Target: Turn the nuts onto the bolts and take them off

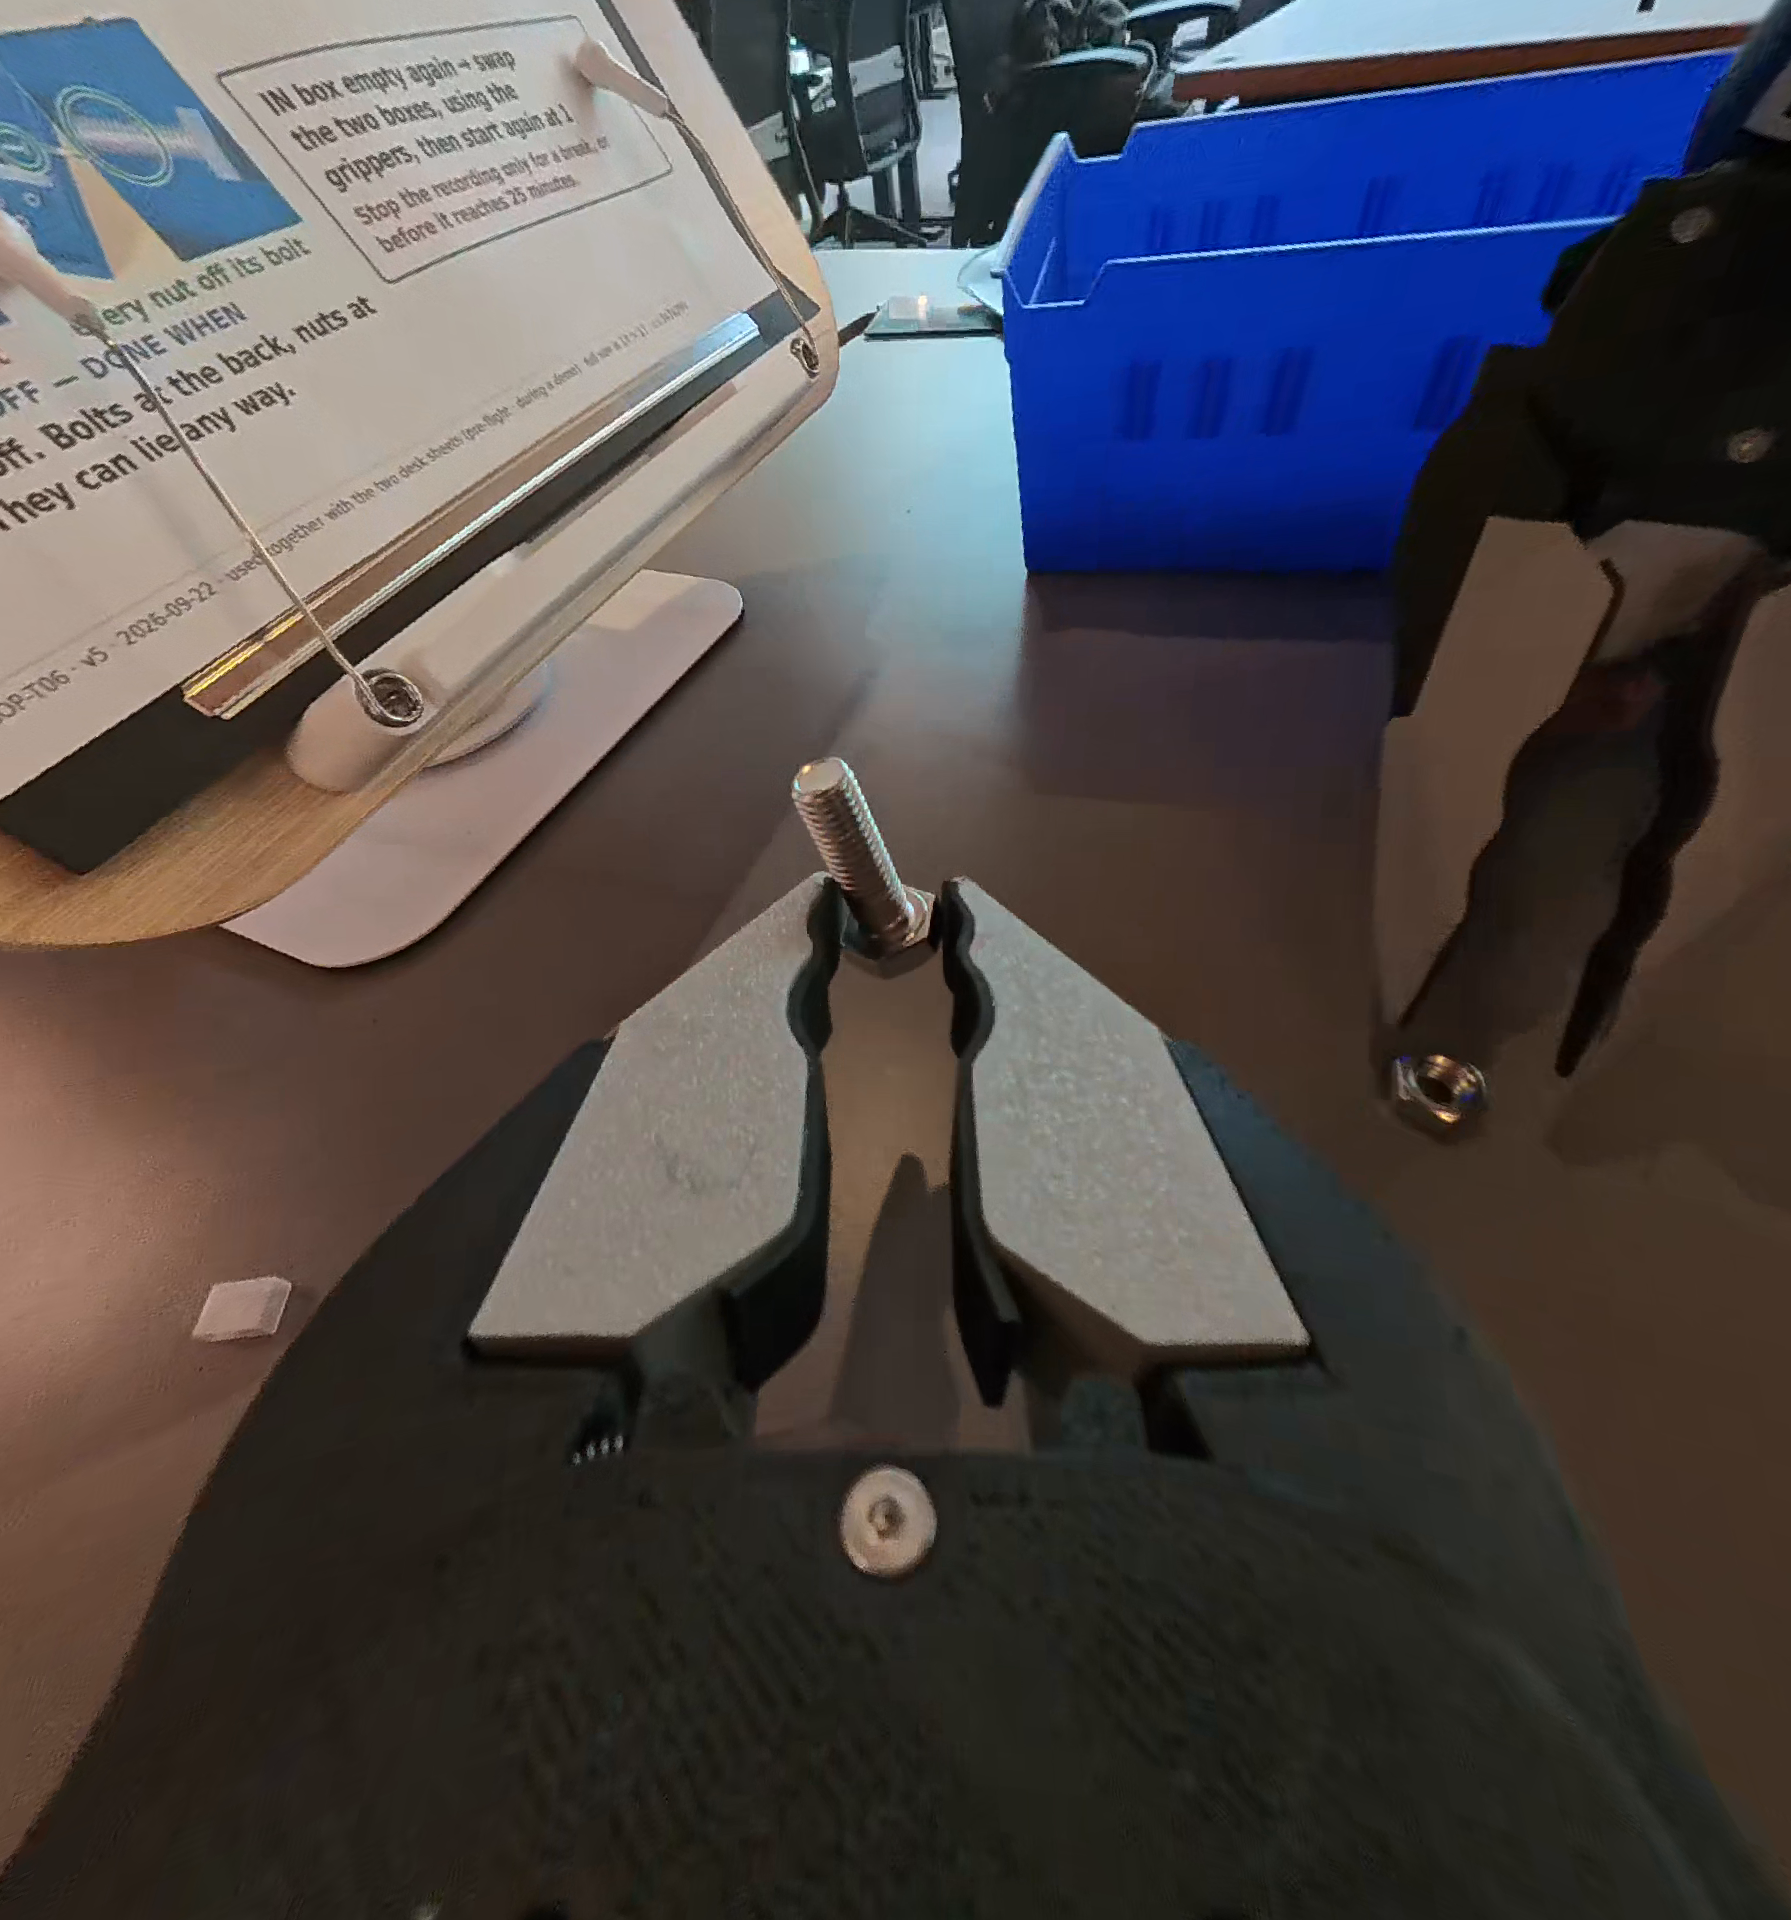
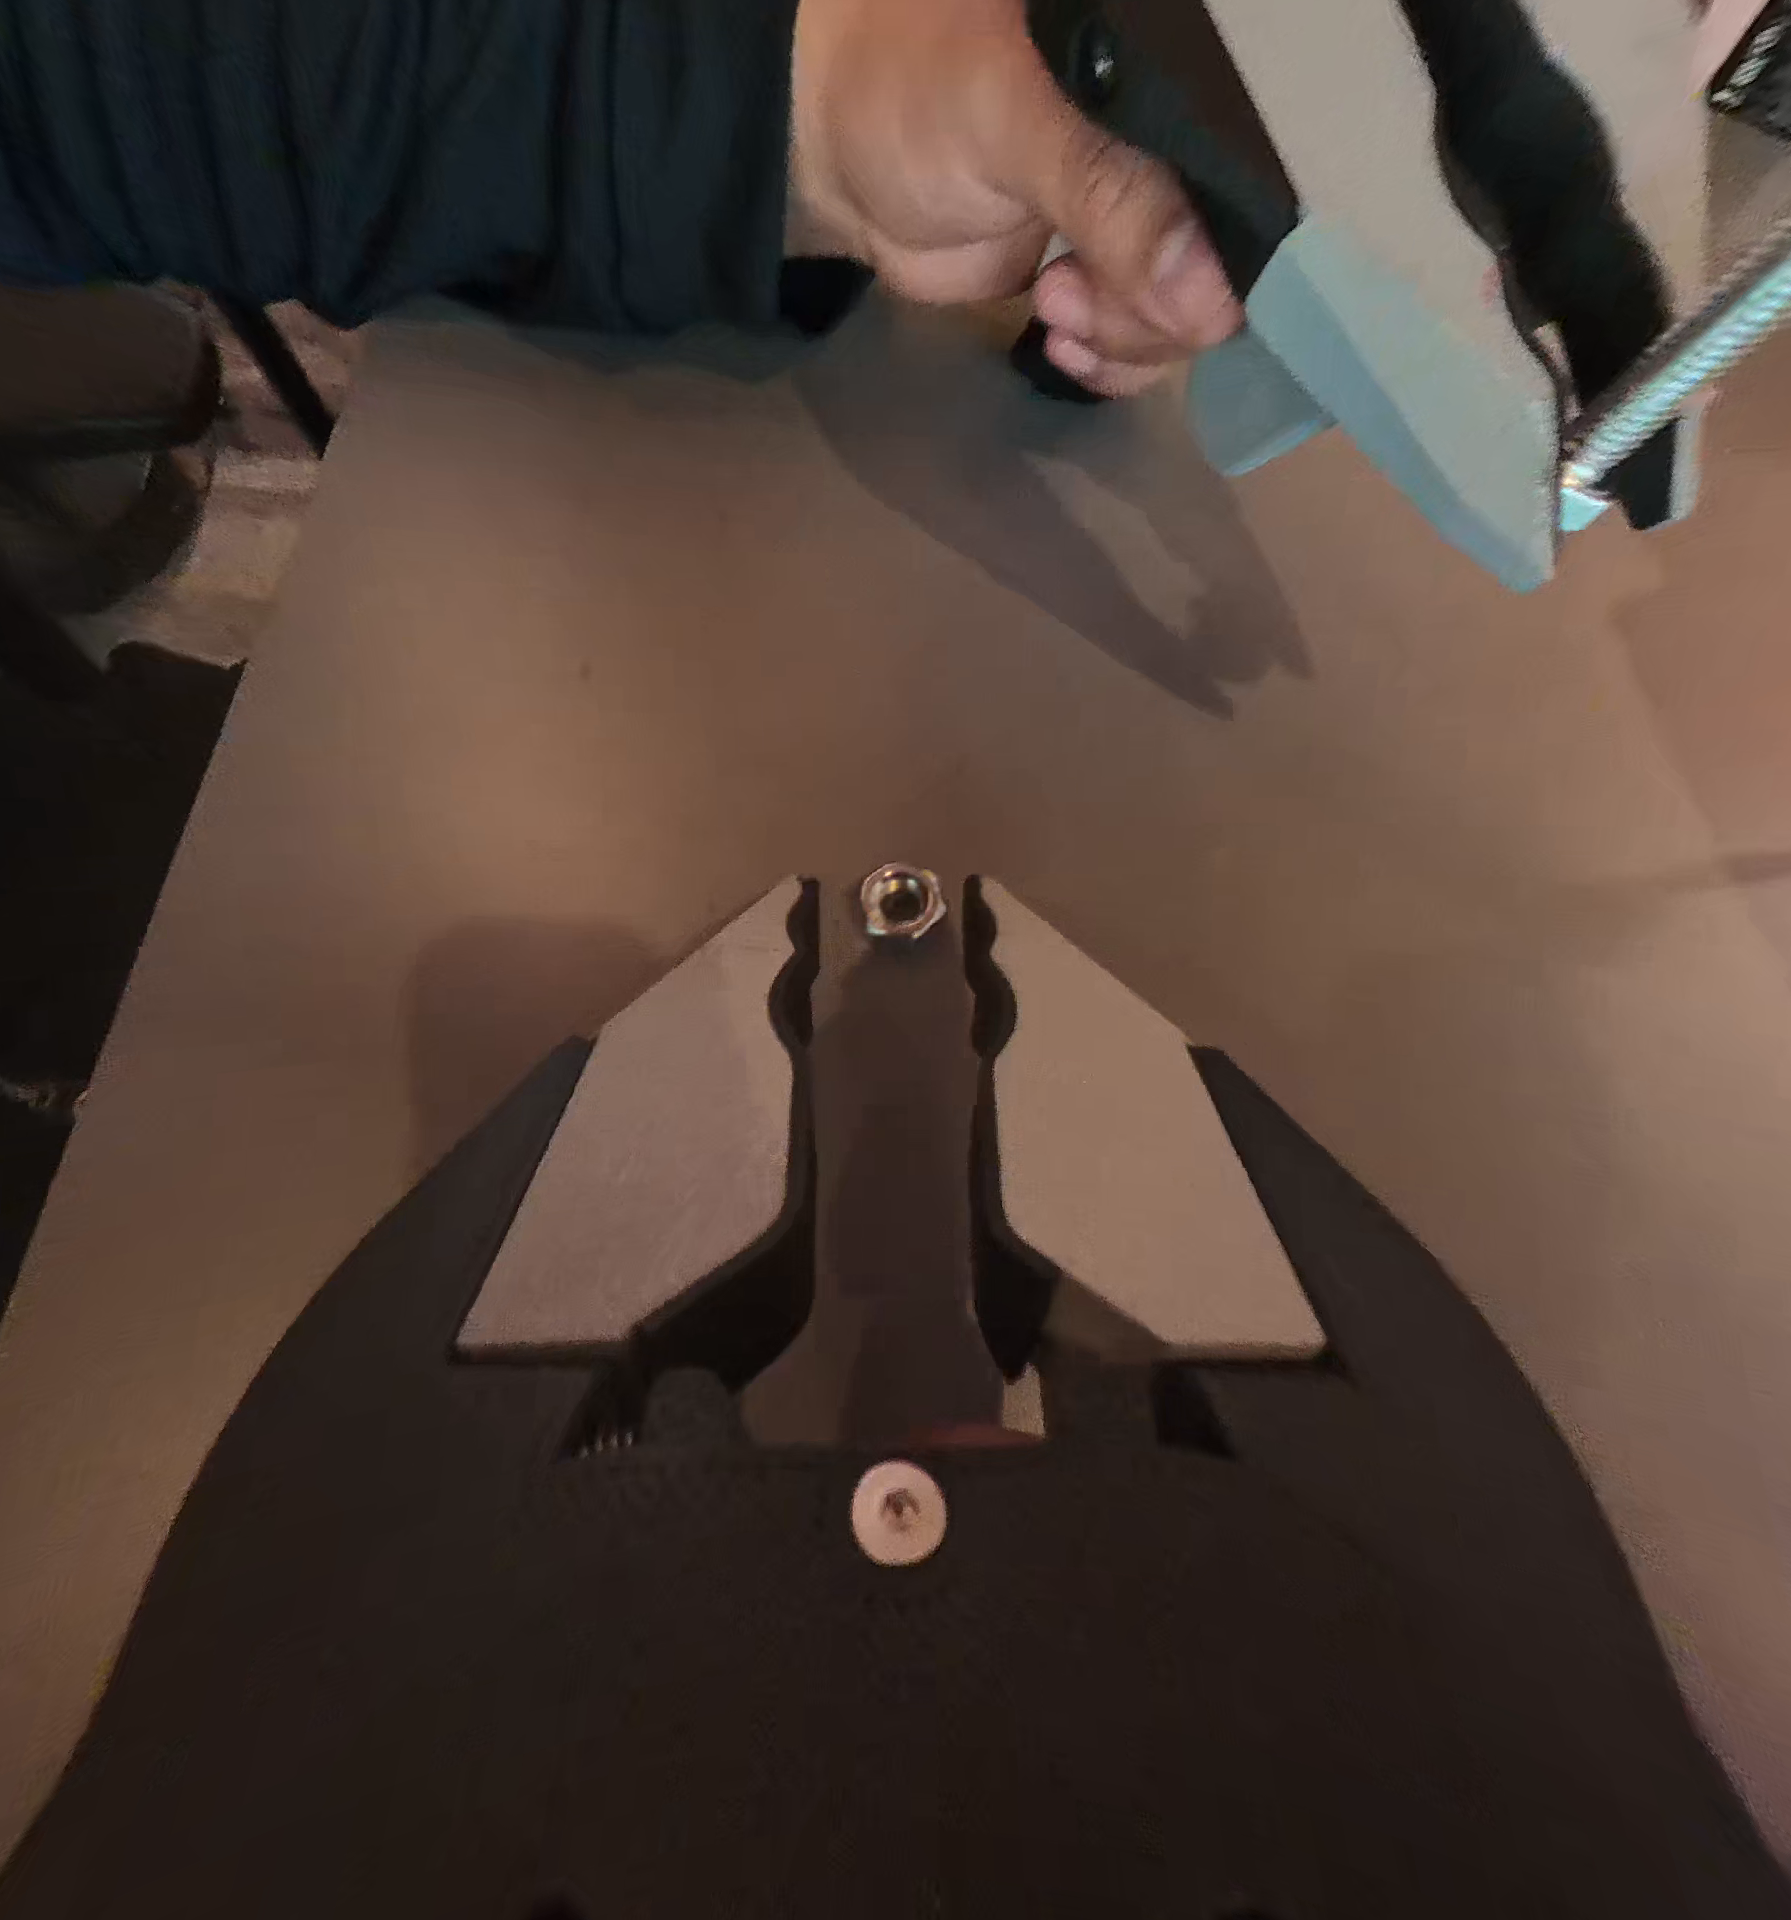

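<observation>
Firmly, left claw (image 1: 886,914) pinches threaded steel bolt (image 1: 849,847).

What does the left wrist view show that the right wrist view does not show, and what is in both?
Only the left wrist view: a blue plastic bin, a printed instruction sheet on a wooden stand and a small white square piece on the brown table.

Only the right wrist view: the person's hand holding the left tool, and dark clothing.

Both: the silver threaded bolt gripped by the left tool, the silver hex nut lying between the open fingers of the right tool, and the table.
</observation>
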Tool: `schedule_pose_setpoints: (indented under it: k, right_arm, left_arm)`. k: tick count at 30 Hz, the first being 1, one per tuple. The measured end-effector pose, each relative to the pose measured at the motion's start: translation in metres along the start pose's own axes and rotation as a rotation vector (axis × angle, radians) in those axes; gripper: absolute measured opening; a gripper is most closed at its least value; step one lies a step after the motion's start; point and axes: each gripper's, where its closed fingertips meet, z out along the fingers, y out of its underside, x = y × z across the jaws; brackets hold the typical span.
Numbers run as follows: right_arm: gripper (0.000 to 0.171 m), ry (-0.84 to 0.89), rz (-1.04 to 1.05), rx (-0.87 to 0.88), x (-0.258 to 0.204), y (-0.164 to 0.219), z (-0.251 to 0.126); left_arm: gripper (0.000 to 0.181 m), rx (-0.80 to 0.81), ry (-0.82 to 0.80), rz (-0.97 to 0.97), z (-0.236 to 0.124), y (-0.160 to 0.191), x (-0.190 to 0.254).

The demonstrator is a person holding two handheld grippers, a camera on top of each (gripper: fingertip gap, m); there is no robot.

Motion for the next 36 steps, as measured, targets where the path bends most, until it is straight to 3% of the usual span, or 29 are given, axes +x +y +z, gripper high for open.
schedule_pose_setpoints:
  k: [11, 18, 23, 28, 33, 36]
  right_arm:
    - [0.015, -0.012, -0.013, -0.081, 0.003, 0.01, 0.013]
    - [0.014, 0.053, 0.014, -0.041, 0.019, 0.002, 0.01]
    - [0.014, 0.209, 0.142, 0.057, 0.068, -0.033, -0.013]
    - [0.014, 0.319, 0.128, 0.014, 0.093, -0.094, -0.042]
    - [0.014, 0.319, 0.068, -0.114, 0.112, -0.117, -0.045]
    - [0.014, 0.272, 0.109, -0.098, 0.121, -0.122, -0.038]
  left_arm:
    - [0.017, -0.038, 0.066, 0.037, 0.006, 0.003, 0.017]
    - [0.017, -0.015, 0.008, -0.003, 0.008, -0.001, 0.005]
    - [0.017, 0.045, -0.008, -0.065, 0.012, -0.01, -0.014]
    - [0.017, 0.075, 0.039, -0.052, 0.006, -0.013, -0.006]
    - [0.017, 0.067, 0.079, -0.081, 0.005, -0.011, -0.005]
    - [0.017, 0.022, 0.035, -0.07, 0.004, -0.003, -0.013]
